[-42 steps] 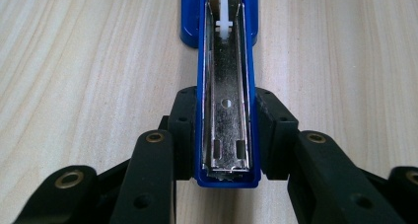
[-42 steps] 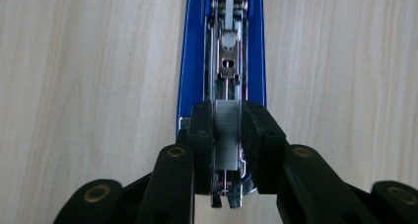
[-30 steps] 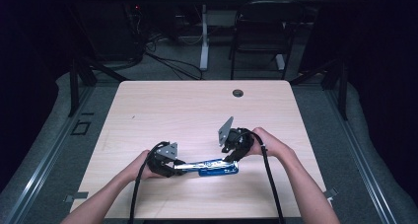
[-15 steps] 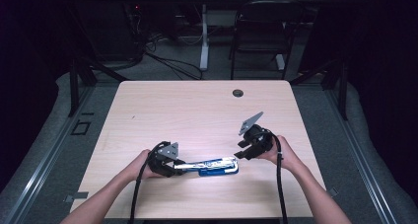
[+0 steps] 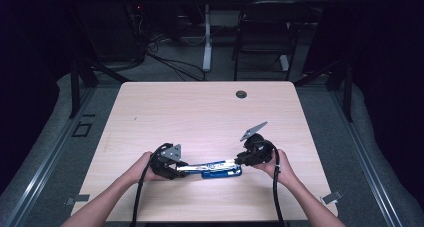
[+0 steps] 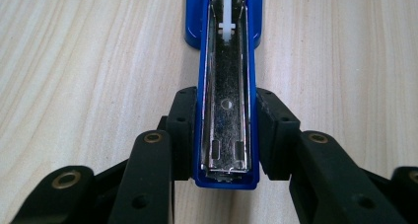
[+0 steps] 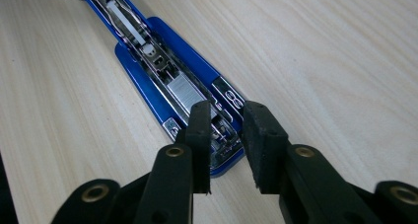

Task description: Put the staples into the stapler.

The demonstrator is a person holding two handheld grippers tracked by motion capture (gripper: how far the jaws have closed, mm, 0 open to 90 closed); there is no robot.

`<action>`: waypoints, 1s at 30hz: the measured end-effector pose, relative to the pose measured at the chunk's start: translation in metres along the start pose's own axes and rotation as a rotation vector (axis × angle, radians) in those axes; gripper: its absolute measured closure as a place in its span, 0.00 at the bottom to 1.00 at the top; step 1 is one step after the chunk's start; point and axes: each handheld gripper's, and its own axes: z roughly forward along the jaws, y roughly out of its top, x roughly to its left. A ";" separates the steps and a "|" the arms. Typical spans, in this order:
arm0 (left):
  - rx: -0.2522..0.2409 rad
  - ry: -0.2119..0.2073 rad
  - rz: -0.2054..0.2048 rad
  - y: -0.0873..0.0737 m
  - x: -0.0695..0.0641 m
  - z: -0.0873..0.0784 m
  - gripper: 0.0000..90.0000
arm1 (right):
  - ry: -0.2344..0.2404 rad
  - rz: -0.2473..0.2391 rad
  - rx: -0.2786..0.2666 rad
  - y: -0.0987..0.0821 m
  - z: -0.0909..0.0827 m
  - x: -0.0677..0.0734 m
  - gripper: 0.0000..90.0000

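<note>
High view: we see the table (image 5: 150, 112) with an opened blue stapler (image 5: 212, 167) lying flat near its 6 o'clock edge. The left gripper (image 5: 184, 168) sits at the stapler's 9 o'clock end, the right gripper (image 5: 239, 162) at its 3 o'clock end. A grommet (image 5: 241, 94) lies toward 12 o'clock, well apart from both.

Left gripper view: we see the left gripper (image 6: 225, 140) clenched on the stapler's (image 6: 226, 95) swung-open top arm, one pad pressing each blue side. The arm runs toward 12 o'clock, its metal channel facing up.

Right gripper view: we see the right gripper (image 7: 224, 137) over the front end of the stapler (image 7: 162, 71), which runs toward 11 o'clock. Its jaws have just been closing. The staple strip (image 7: 185, 93) shows in the magazine just beyond the pads. We cannot tell whether the pads press on the magazine.
</note>
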 end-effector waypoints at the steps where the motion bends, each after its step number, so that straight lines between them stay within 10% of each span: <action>1: -0.005 0.005 -0.005 0.000 -0.001 0.000 0.71 | -0.005 0.001 -0.003 0.000 0.001 0.000 0.86; 30: 0.051 0.043 0.046 0.029 -0.007 -0.015 0.72 | -0.067 0.044 -0.022 -0.010 0.009 0.004 0.93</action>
